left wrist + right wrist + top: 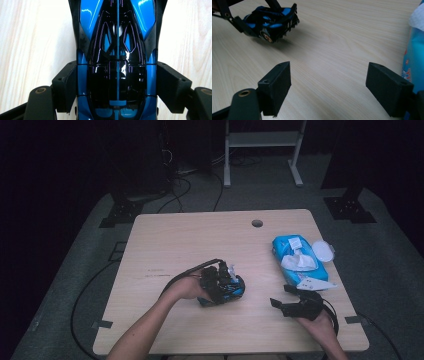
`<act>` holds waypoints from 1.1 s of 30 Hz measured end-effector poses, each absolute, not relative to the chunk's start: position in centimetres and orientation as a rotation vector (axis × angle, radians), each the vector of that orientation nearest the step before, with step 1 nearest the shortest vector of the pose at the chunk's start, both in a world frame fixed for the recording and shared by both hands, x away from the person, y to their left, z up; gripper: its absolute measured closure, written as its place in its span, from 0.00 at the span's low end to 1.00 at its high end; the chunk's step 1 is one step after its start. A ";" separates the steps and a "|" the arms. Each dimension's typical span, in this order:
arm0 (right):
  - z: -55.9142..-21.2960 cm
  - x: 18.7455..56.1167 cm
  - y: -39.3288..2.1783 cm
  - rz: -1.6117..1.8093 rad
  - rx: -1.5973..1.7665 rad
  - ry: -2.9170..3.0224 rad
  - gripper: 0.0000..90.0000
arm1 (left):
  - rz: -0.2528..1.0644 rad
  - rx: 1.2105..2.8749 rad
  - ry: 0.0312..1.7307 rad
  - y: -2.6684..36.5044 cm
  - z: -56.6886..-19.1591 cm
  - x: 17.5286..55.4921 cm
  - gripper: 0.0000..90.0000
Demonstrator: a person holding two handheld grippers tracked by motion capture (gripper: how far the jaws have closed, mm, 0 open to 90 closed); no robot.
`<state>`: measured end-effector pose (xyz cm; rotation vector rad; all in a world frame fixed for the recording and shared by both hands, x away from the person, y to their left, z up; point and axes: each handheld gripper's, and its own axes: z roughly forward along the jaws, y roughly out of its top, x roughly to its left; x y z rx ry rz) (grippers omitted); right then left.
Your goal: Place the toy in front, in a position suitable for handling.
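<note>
The left gripper [225, 285] clamps a blue and black toy race car [117, 62] by its sides, just above the middle of the wooden table [200, 235]. The right gripper [328, 87] hangs released, jaws wide apart with nothing between them, beside the blue wet-wipes pack [297, 257]

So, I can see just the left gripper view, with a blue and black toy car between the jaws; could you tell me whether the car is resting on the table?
Observer: In the right gripper view the toy car hangs tilted above the table, its shadow below it.
Operator: Thanks, and what is the other gripper doing?
Observer: The right gripper is low near the table's right edge, jaws wide open with nothing between them.
Operator: Is anything beside it?
Observer: A blue pack of wipes lies just beyond it, lid flipped open.
</note>
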<state>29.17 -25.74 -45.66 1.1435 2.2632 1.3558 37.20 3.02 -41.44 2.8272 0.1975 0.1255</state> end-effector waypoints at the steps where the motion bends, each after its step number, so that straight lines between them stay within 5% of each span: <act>1: -45.7 29.2 -25.7 1.356 1.143 2.263 0.22 | 0.125 2.827 0.197 3.0 -41.4 37.2 0.29; 29: -45.6 29.2 -26.0 1.340 1.140 2.246 0.22 | 0.066 2.869 0.139 0.7 -44.3 36.3 0.30; 33: -45.5 29.1 -25.9 1.340 1.141 2.246 0.22 | 0.067 2.827 0.183 1.1 -44.1 36.4 0.24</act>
